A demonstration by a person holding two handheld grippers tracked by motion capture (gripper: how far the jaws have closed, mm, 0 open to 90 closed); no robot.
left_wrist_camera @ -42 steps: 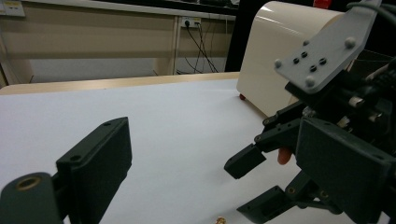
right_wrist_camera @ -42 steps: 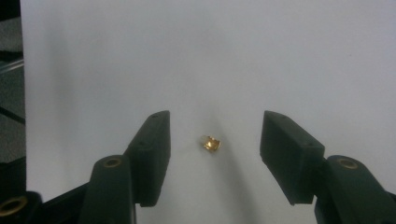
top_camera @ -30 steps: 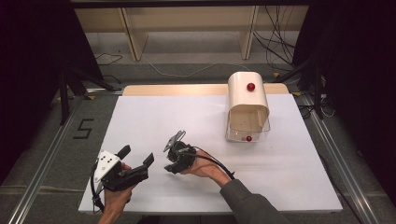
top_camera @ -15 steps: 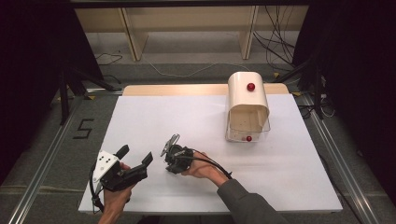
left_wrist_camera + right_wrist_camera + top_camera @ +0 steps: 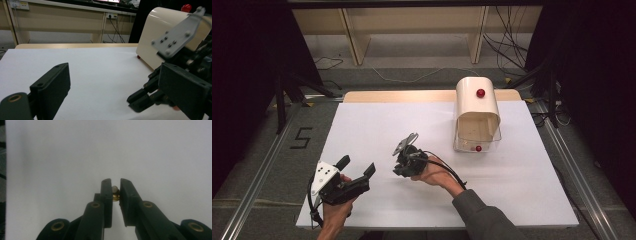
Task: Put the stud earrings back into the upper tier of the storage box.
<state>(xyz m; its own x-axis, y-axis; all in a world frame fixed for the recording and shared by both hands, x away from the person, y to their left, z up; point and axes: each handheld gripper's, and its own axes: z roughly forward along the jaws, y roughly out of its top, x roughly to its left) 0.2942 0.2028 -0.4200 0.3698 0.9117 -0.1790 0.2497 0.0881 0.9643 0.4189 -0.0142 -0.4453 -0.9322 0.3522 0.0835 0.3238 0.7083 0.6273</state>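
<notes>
surface (image 5: 362, 125): white sheet over a light wooden top, wood showing along the far edge. floor (image 5: 422, 50): grey, with loose dark cables (image 5: 512, 45) and one pale cable (image 5: 412, 77) trailing behind the surface. floor marking (image 5: 301, 138): black figure "5" at the left. metal rails (image 5: 257, 185): running along both sides of the surface. wooden bench legs (image 5: 352, 35): pale, at the back. black drapes (image 5: 242, 75): dark on both sides. wall sockets (image 5: 17, 4): white, on the back board.

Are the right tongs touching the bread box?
Apart. The high view shows bare white table between the right tongs and the bread box.
</notes>
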